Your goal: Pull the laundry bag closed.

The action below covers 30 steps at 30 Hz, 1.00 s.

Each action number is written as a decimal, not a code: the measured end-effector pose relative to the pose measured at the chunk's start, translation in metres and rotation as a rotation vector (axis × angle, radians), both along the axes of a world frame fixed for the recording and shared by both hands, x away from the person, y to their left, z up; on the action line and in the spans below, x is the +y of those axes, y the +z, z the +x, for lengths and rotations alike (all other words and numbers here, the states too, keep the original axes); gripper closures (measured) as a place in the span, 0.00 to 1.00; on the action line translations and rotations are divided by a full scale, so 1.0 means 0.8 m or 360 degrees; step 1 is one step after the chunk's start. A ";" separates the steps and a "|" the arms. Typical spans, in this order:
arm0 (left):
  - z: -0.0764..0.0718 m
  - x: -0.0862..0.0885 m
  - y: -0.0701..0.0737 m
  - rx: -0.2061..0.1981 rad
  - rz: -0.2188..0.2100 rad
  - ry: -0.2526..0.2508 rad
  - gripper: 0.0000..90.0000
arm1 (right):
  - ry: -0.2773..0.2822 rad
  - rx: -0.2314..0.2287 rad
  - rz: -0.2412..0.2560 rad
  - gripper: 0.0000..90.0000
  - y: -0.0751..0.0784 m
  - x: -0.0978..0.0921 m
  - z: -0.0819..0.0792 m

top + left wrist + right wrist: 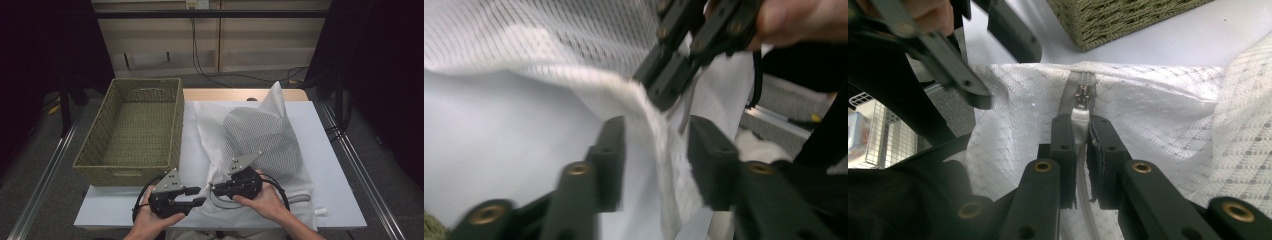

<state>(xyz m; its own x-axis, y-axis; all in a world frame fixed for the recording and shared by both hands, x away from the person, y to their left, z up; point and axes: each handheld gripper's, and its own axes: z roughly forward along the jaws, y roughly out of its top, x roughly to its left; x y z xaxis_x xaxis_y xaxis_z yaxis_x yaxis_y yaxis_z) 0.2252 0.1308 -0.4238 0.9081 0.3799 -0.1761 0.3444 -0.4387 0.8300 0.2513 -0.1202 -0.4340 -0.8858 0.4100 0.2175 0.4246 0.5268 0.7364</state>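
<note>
Pinching zipper pull [1081, 116] of mesh bag [260, 135], right gripper [1079, 132] clamped; left gripper [656, 150] jaws apart, straddling bag edge.

A woven olive-green basket [134, 131] sits on the left half of the desk [335, 165], its long side running from near to far and its inside bare. A white sheet covers the desk top, with a strip of bare wood [225, 94] showing at the far edge. Metal rails [42, 177] flank the desk on both sides over a grey floor [390, 165]. Beyond the far edge, black cables [235, 75] trail down a pale wall panel [155, 47] and across the floor. Dark curtains [385, 60] close the scene at left and right.
</note>
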 end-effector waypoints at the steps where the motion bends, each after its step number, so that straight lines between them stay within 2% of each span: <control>1: 0.000 -0.001 0.003 -0.0011 0.0000 0.0006 0.62 | 0.0002 0.0003 -0.0002 0.92 0.000 0.000 0.000; 4: 0.005 -0.010 0.009 -0.0013 -0.0002 0.0030 0.64 | 0.0012 -0.0010 0.0000 0.92 0.001 0.001 0.000; 6: 0.011 -0.016 0.009 -0.0016 0.0035 0.0015 0.68 | 0.0013 -0.0010 -0.0006 0.92 0.002 0.001 0.000; 9: 0.021 -0.021 0.006 0.0008 0.0082 0.0048 0.71 | 0.0018 -0.0016 -0.0010 0.92 0.003 0.000 -0.001; 10: 0.023 -0.022 0.006 -0.0006 0.0102 0.0054 0.71 | 0.0014 -0.0018 -0.0011 0.92 0.004 -0.001 -0.002; 12: 0.027 -0.024 0.004 0.0018 0.0111 0.0029 0.77 | 0.0017 -0.0020 -0.0010 0.92 0.004 -0.002 -0.002; 14: 0.029 -0.026 0.004 0.0011 0.0135 0.0014 0.85 | 0.0011 -0.0025 -0.0017 0.92 0.005 -0.002 -0.002; 16: 0.029 -0.026 0.003 0.0019 0.0118 0.0000 0.95 | 0.0006 -0.0029 -0.0027 0.92 0.005 -0.002 -0.002; 17: 0.029 -0.026 0.004 0.0020 0.0120 0.0002 0.96 | 0.0006 -0.0031 -0.0023 0.92 0.005 -0.003 -0.002; 21: 0.026 -0.022 0.006 0.0034 0.0072 0.0028 0.98 | 0.0000 -0.0044 -0.0020 0.92 0.007 -0.002 -0.004; 24: 0.026 -0.021 0.008 0.0034 0.0073 0.0039 0.98 | 0.0005 -0.0073 -0.0039 0.92 0.007 0.003 -0.006; 30: 0.026 -0.022 0.011 0.0037 0.0047 0.0051 0.98 | 0.0000 -0.0077 -0.0031 0.92 0.007 0.003 -0.006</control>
<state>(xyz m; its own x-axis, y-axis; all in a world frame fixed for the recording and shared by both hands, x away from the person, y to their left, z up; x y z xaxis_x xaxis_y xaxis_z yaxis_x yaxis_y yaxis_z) 0.2456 0.1131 -0.4149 0.8912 0.4141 -0.1851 0.3777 -0.4515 0.8084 0.2467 -0.1177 -0.4284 -0.8950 0.4139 0.1662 0.3887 0.5410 0.7458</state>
